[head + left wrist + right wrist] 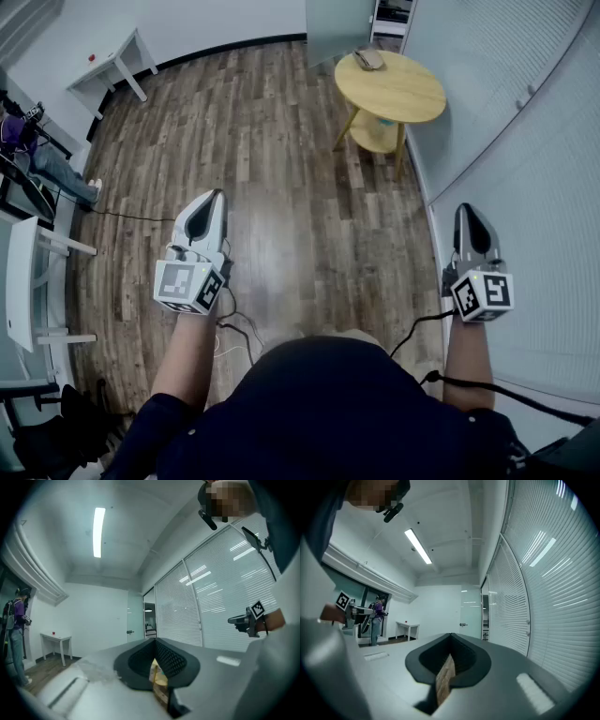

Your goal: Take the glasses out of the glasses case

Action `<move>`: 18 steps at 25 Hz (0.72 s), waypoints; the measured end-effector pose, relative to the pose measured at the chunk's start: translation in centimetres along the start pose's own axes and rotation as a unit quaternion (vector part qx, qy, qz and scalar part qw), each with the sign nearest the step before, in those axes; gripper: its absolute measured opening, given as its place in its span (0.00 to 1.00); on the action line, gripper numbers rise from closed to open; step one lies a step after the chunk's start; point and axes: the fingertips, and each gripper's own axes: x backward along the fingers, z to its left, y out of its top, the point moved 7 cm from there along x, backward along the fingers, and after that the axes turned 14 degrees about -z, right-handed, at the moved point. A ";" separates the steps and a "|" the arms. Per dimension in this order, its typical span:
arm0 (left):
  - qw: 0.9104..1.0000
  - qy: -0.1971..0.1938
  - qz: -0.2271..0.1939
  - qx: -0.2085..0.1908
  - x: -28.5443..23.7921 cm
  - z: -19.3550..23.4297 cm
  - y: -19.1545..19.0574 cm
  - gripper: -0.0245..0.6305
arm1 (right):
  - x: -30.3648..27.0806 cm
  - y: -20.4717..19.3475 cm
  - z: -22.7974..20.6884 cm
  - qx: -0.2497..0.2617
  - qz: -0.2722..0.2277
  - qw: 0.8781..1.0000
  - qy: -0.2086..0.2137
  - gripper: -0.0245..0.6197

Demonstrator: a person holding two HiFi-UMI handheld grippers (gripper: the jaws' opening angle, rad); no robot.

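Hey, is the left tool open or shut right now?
Shut: in the left gripper view the left tool has its jaws together, only a thin slit between them, nothing held.

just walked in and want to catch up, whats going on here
A person stands on the wood floor with a gripper in each hand. The left gripper and the right gripper both have their jaws together with nothing between them. Ahead is a round wooden table with a small greyish object on it, probably the glasses case. Neither gripper is near it, so the glasses are not yet out.
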 end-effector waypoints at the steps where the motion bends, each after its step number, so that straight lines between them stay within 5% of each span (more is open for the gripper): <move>1: 1.000 0.001 0.002 0.001 0.0 -0.1 -0.3 0.04 | 0.0 -0.2 0.0 0.001 0.004 1.000 0.001 0.05; 18: 1.000 -0.010 0.010 -0.014 -0.4 -3.0 -0.6 0.04 | 0.9 -2.1 -1.0 -0.025 0.001 1.000 0.011 0.05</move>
